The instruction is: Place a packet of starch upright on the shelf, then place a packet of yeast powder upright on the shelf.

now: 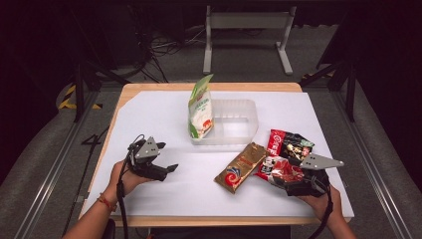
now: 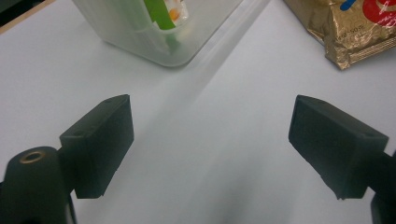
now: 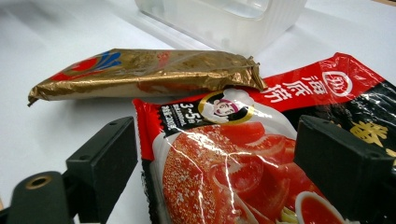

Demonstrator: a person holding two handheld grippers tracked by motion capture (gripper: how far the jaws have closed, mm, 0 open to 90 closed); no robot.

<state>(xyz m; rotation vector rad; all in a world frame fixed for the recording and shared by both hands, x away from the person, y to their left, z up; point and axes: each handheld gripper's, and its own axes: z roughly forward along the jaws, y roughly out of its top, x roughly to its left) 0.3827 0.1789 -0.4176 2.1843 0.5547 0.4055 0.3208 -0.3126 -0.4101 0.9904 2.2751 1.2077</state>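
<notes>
High view: a green-white pouch (image 1: 200,107) stands in the clear bin (image 1: 246,112) on the worktop (image 1: 159,119); left tongs (image 1: 166,168) empty. Left gripper view: jaws wide apart over bare worktop. Right gripper view: right tongs (image 3: 212,163) open astride the red packet (image 3: 233,177), pads not pressing. Judged next: close, lift, carry to bin.

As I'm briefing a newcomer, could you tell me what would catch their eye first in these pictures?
Likely the green-and-white pouch standing upright in the clear plastic bin at the table's far middle. Next, the red packet between the right gripper's open jaws, with a gold packet beside it. The left gripper is open over bare white table.
</notes>
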